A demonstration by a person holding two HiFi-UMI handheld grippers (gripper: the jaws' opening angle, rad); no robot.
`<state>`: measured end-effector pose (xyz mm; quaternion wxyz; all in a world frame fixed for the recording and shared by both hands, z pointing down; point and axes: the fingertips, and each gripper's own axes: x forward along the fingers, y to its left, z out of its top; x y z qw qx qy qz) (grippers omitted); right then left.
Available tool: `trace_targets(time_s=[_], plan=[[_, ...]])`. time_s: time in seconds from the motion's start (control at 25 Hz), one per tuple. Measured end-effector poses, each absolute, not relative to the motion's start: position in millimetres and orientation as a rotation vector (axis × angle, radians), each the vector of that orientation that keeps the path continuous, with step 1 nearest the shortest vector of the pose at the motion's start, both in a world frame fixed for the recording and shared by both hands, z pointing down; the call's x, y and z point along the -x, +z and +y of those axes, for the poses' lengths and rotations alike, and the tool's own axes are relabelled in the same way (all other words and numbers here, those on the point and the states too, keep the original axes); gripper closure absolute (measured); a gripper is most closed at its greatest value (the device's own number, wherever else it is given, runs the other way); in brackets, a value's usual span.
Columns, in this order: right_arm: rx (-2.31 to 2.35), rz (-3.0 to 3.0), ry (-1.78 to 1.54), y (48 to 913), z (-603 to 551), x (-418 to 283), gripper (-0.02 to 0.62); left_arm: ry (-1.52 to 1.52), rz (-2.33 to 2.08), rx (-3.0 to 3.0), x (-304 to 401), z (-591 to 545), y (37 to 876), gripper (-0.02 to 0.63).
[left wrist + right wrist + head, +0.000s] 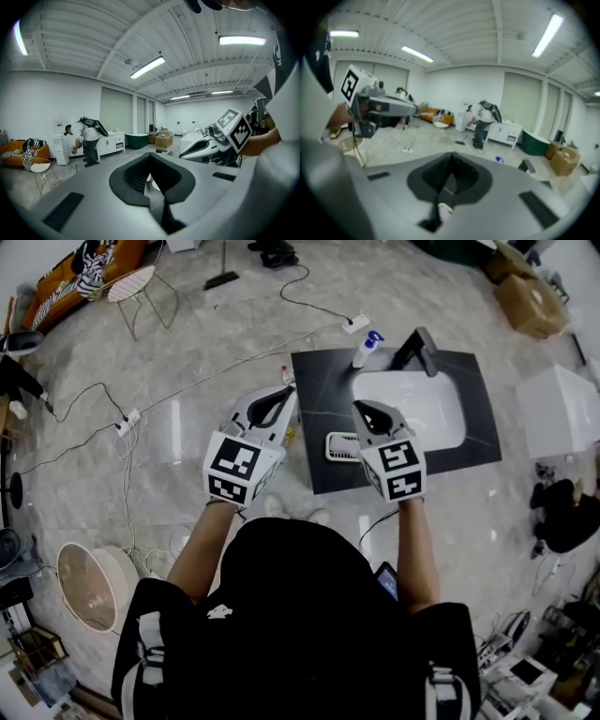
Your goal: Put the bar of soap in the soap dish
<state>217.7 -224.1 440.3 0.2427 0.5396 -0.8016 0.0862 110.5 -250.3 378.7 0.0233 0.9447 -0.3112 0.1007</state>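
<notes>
Soap dish (339, 446) sits just below your right gripper (373, 418), whose body covers the dish's right end in the head view. The fingers (434, 177) of that gripper are pressed together with nothing clamped between them. A small pale patch (442, 212) shows low in their seam, and you cannot tell what it is.

Your left gripper (275, 409) is level with the right one, at the left edge of the dark surface (323, 390). Its fingers (136, 176) are all but closed, with only a thin sliver of light between them, and they hold nothing.

You cannot pick out the bar of soap in any view.

The dish rests near the front edge of the surface, just left of the white sink (417, 404). Behind the sink stands a black tap (419, 348), with a spray bottle (367, 346) to its left. Cables (234, 362) run across the floor (187, 437) on your left.

Both gripper views look out across the room, where a person (483, 123) bends at a white cabinet (506, 131).
</notes>
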Motion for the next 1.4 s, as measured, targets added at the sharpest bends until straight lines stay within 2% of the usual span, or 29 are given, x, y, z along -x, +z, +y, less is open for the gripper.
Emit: trace_targets(time_s=[0.24, 0.56, 1.4], plan=[[-1.716, -2.297, 0.119, 366.0, -218.3, -224.7, 0.560, 0.215, -0.976, -2.985, -111.2, -250.0, 349.0, 0.581], [-1.869, -2.328, -0.022, 313.4, -205.0, -230.6, 0.560, 0.136, -0.969, -3.072, -110.2, -240.9, 313.0, 0.581], [-1.921, -2.351, -0.028, 305.2, -209.2, -226.0, 0.560, 0.102, -0.986, -3.044, -100.4, -246.1, 306.8, 0.581]])
